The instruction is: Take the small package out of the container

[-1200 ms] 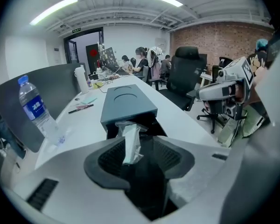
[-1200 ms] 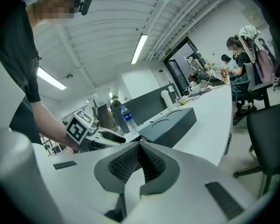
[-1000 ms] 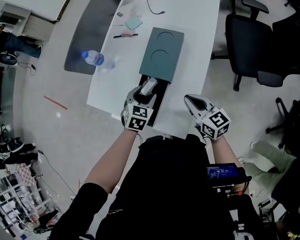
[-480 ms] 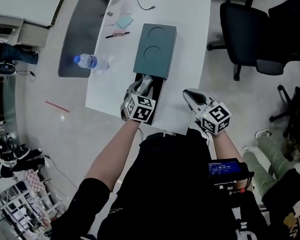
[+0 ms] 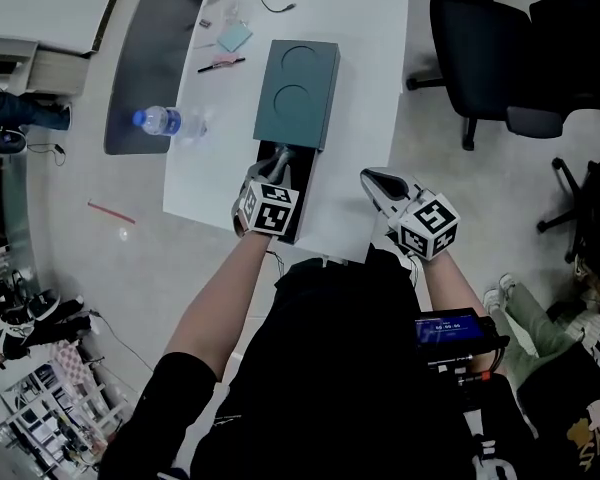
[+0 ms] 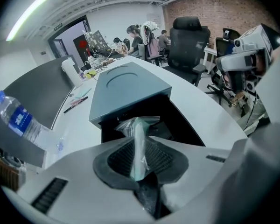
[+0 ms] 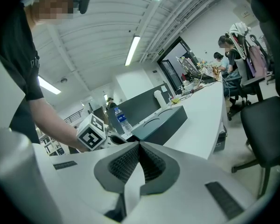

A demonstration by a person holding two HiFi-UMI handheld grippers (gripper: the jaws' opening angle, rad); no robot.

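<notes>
Head view first: the left tool (image 5: 280, 160) is tipped steeply down into the black drawer (image 5: 308, 193) that stands pulled out of the teal container (image 5: 298, 88) at its 6 o'clock end. Over to the left gripper view, the jaws have just been closing and now pinch the small package (image 6: 137, 139), a clear plastic bag with something pale green inside. The bag stands upright between the ribbed pads, its top crumpled just in front of the container's open mouth. The drawer's outer end comes close to the near edge of the worktop (image 5: 375, 78).

The right tool (image 5: 372, 178) hangs at 3 o'clock of the drawer, well apart from it, above the same near edge. Its jaws are closed together with nothing between them.

Room to move? A broad bare strip of worktop runs along the container's 3 o'clock side. At 9 o'clock a water bottle (image 5: 165, 121) sits by the left edge, and a pen (image 5: 220, 64) lies near 11 o'clock. An office chair (image 5: 480, 48) stands off the worktop at 2 o'clock.
</notes>
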